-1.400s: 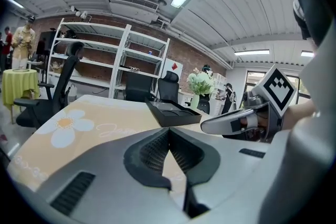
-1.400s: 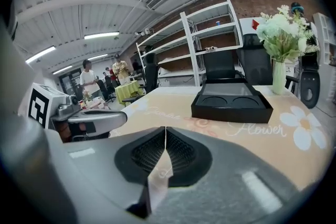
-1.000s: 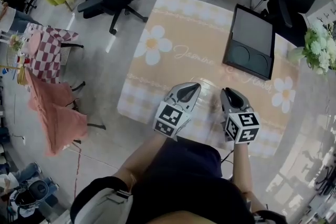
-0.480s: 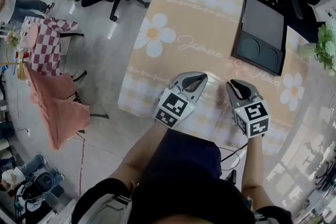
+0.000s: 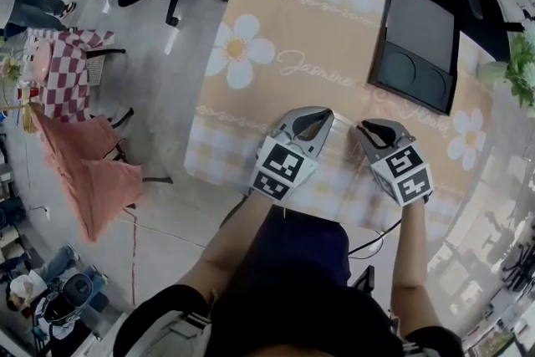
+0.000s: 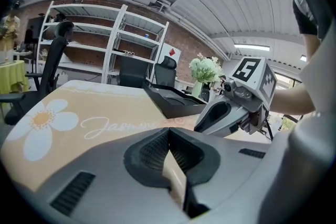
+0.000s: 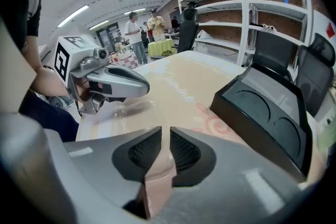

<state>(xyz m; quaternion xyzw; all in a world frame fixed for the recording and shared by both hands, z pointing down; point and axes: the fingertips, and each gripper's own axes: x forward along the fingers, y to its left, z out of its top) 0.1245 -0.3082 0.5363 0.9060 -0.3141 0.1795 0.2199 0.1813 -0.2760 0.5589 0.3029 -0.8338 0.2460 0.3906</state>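
Where the table (image 5: 292, 21) spreads beneath both grippers, the tray (image 5: 414, 25) with 2 round hollows lies ahead of the right gripper (image 5: 380, 130), whose empty jaws stand a slit apart. The left gripper (image 5: 311, 119) has its jaws pressed together.

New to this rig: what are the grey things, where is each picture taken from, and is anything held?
A person holds a two-jaw tool in each hand. One picture looks down from a head camera; the other two come from cameras on the tools. The left tool and right tool hang over a flower-print tablecloth bearing an empty black tray with two round hollows, beside a vase of flowers. Left jaws are together, right jaws slightly apart; neither holds anything.
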